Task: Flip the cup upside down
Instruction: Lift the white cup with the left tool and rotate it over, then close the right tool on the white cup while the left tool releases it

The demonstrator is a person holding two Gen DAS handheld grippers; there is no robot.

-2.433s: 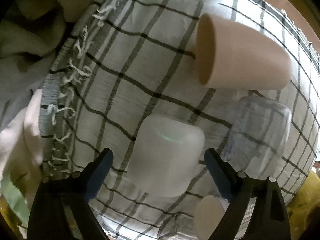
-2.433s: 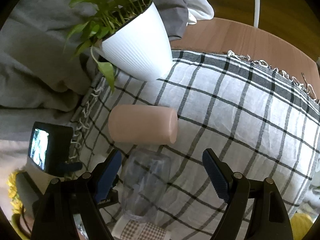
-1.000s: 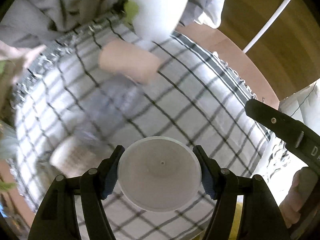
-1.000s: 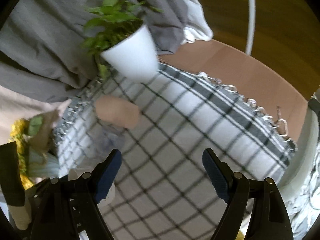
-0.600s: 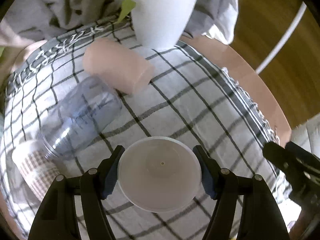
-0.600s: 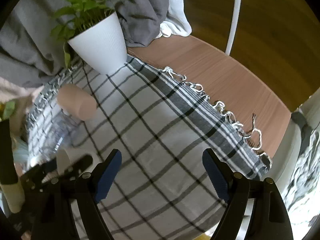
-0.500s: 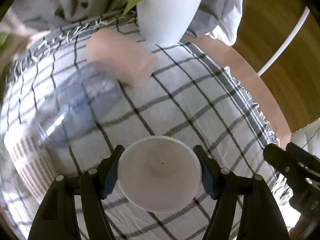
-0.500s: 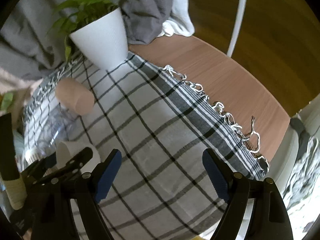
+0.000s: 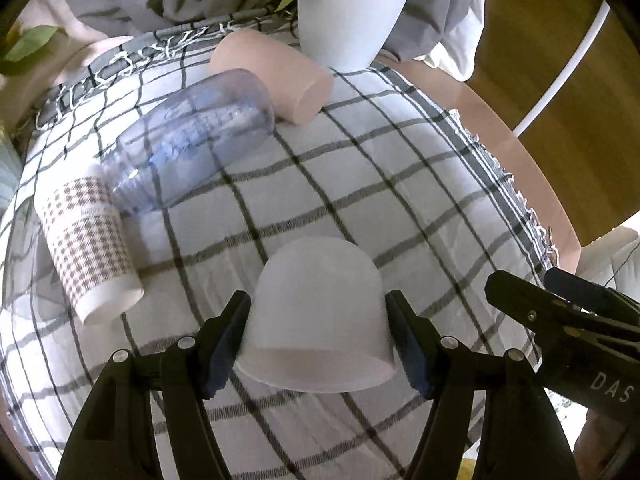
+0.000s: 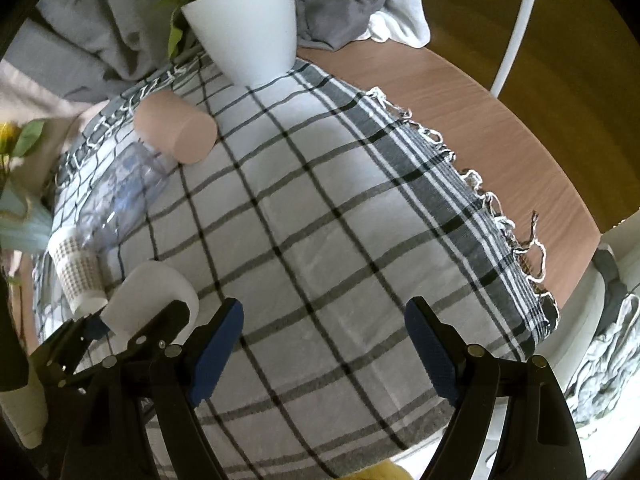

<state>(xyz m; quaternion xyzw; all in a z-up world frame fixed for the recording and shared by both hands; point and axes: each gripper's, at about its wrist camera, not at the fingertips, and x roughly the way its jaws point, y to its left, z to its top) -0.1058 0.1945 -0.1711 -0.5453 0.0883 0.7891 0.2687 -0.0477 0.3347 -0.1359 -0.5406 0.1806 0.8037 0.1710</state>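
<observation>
My left gripper (image 9: 318,340) is shut on a frosted white cup (image 9: 318,308). The cup is tipped with its closed base pointing away and up and its open rim toward me, above the checked cloth (image 9: 400,184). The same cup (image 10: 154,296) shows in the right wrist view at lower left, held between the left gripper's black fingers (image 10: 160,322). My right gripper (image 10: 322,344) is open and empty over the cloth's near part (image 10: 320,220).
A pink cup (image 9: 272,76), a clear bluish cup (image 9: 188,140) and a patterned paper cup (image 9: 88,248) lie on their sides at the left. A white plant pot (image 9: 348,12) stands at the back. The wooden table (image 10: 460,92) shows beyond the fringe.
The left gripper lifted the white cup and has turned it from base-facing-camera to a tilted, base-up pose. The right gripper drew back and stays open.
</observation>
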